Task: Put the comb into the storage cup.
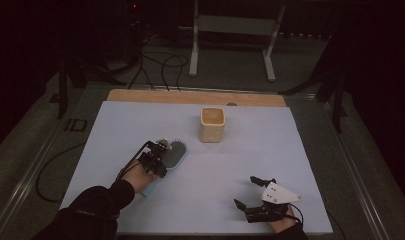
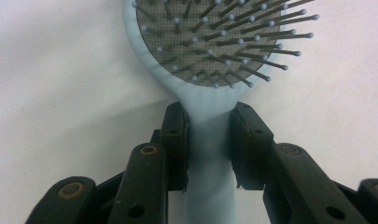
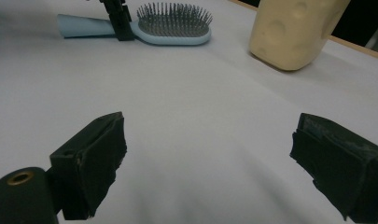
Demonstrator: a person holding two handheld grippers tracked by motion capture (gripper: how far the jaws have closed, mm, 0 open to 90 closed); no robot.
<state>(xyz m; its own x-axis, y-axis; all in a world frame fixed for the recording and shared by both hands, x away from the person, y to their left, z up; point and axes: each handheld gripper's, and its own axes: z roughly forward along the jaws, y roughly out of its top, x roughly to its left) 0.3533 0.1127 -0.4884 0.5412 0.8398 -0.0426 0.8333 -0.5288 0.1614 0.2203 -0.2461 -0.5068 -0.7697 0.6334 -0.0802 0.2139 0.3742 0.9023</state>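
A light blue hairbrush (image 1: 176, 151) lies bristles-up on the white table cover (image 1: 270, 150), left of centre. My left gripper (image 1: 162, 151) is over its handle. In the left gripper view the two pads press on both sides of the handle where it meets the oval head of the hairbrush (image 2: 210, 51). My right gripper (image 1: 244, 191) rests near the front right edge, jaws wide apart with nothing between them. From the right gripper view the hairbrush (image 3: 172, 28) lies far off at the upper left, with the left gripper's fingers (image 3: 119, 21) on its neck.
A beige square cup (image 1: 212, 125) stands upright behind the brush, near the table's back centre; in the right gripper view the cup (image 3: 294, 32) is at the upper right. A wooden strip (image 1: 190, 96) edges the far side. Cables and a metal stand lie on the floor beyond.
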